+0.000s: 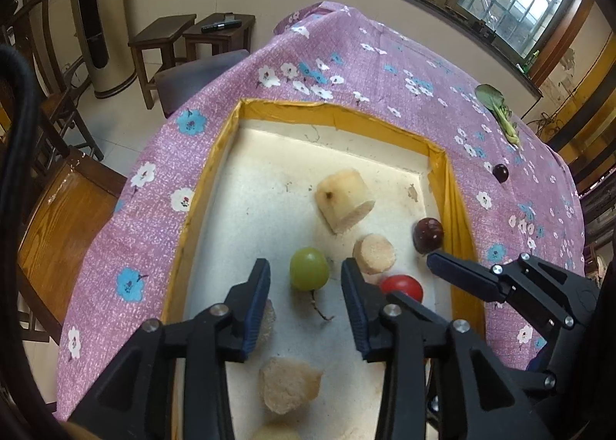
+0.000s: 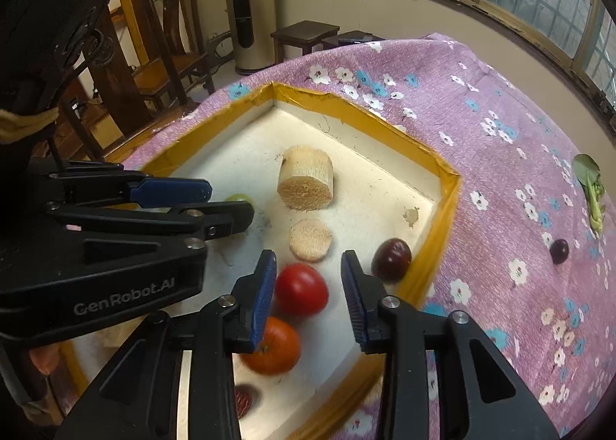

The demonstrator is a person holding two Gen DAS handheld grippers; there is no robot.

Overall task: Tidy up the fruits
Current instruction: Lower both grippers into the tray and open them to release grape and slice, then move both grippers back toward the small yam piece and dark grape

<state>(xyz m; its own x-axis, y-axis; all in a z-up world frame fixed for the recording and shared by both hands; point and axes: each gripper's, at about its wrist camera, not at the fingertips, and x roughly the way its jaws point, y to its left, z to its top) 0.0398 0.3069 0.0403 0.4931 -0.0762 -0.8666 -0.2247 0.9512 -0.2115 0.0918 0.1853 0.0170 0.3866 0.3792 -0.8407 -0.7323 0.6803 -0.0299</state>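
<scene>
A white tray with a yellow rim [image 1: 331, 114] [image 2: 446, 193] lies on a purple flowered cloth. In it are a green grape [image 1: 309, 269], a red tomato [image 2: 301, 288] [image 1: 402, 286], an orange tomato [image 2: 275, 347], a dark red fruit [image 2: 392, 259] [image 1: 428, 234], and several pale cut stalk pieces [image 1: 344, 200] [image 2: 306, 182]. My left gripper [image 1: 304, 278] is open just above the green grape. My right gripper [image 2: 308, 274] is open, with the red tomato between its fingers; it also shows in the left wrist view [image 1: 458, 274].
A second dark fruit [image 1: 500, 172] [image 2: 559, 251] and a green leafy vegetable [image 1: 496, 108] [image 2: 591, 185] lie on the cloth right of the tray. Wooden chairs and stools [image 1: 165, 43] stand beyond the table's left edge. Windows line the back wall.
</scene>
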